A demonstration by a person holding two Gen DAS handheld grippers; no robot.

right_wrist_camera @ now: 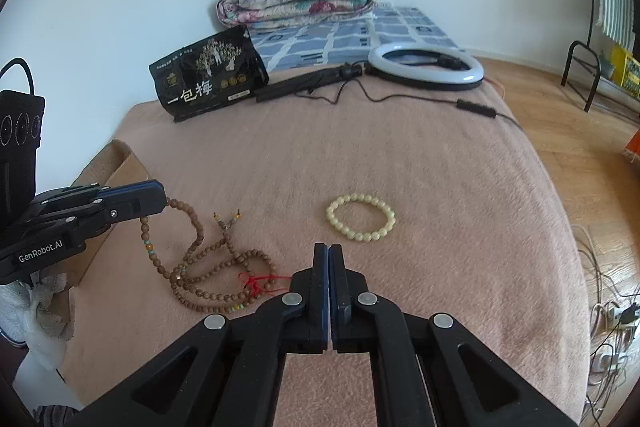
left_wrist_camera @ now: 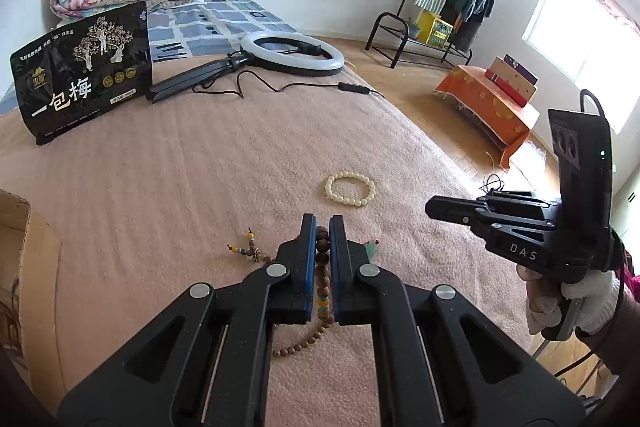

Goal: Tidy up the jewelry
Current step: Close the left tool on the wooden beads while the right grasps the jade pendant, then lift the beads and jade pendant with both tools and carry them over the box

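Here the left hand-held gripper (left_wrist_camera: 322, 227) is closed on a strand of the long brown bead necklace (right_wrist_camera: 208, 267): in the left wrist view the wooden beads run down between its blue pads, and in the right wrist view, at the left of the frame, the strand hangs from its tip to a loose heap on the pink blanket (right_wrist_camera: 400, 155) covering the bed. The right hand-held gripper (right_wrist_camera: 329, 251) has its jaws pressed together; a red thread (right_wrist_camera: 256, 283) from the necklace leads toward its tip, but whether it is pinched there I cannot tell.

The cream bead bracelet (right_wrist_camera: 361, 217) lies flat and apart from the necklace, right of centre in the right wrist view, just above that gripper's tip.

The necklace looks light but limp and long, so it will likely swing, drape and tangle; its round beads could roll in the pads, so a grip across the strand, as now, seems sounder than one on a single bead. The bracelet is probably elastic, light and smooth, best pinched across one side of the ring. A cardboard box (right_wrist_camera: 116, 167) sits at the left edge.
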